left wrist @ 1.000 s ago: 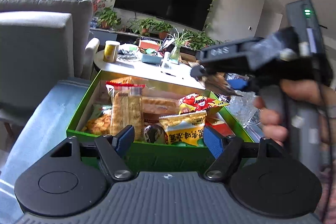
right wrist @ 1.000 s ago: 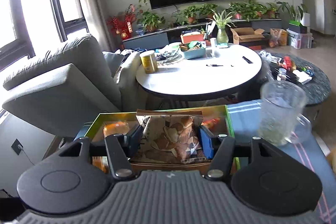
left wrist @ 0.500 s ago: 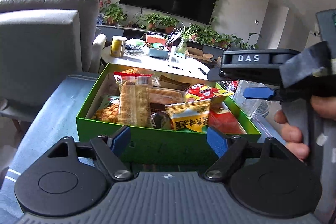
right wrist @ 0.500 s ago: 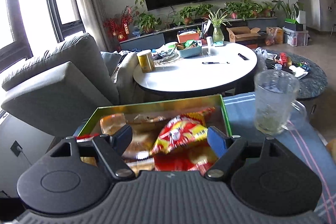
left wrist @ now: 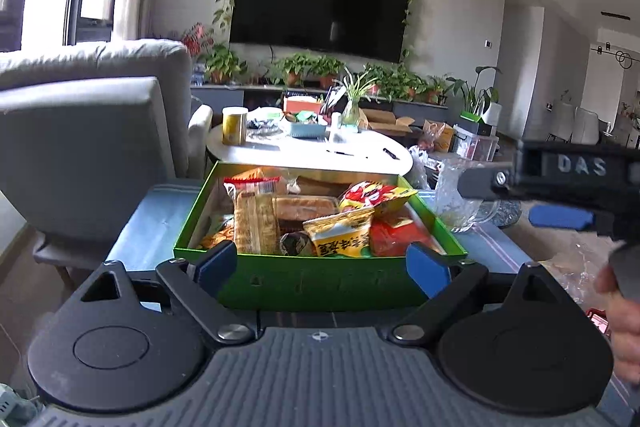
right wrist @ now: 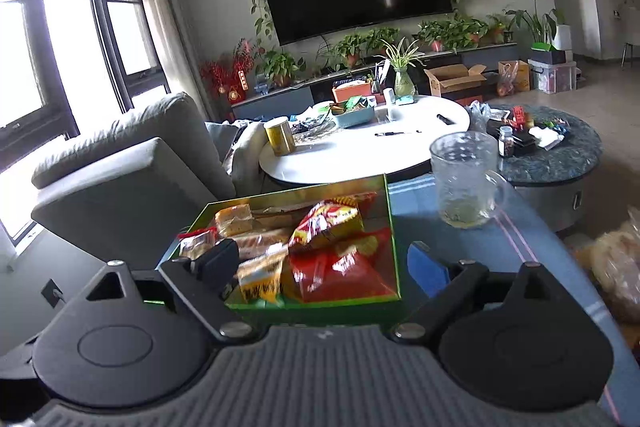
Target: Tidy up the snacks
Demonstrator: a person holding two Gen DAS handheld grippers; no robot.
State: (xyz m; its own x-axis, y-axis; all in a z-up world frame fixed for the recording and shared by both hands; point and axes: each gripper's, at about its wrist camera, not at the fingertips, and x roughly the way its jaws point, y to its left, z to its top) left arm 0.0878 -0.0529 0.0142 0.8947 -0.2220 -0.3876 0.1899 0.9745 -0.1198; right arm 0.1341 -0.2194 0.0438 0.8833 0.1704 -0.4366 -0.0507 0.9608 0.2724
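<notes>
Most of the sorting appears done. The green box is taken as the landmark: it is packed with snacks, among them a tall biscuit pack toward its left, a yellow packet against its near wall, and a red-and-yellow chip bag lying on top near the middle. The left gripper is seen just in front of the box, its jaws opening with nothing clasped between them. The right gripper is likewise spread wide and empty at the near wall. A glass mug stands to the right of the box. A blurred bag further right is judged possibly unsorted.
</notes>
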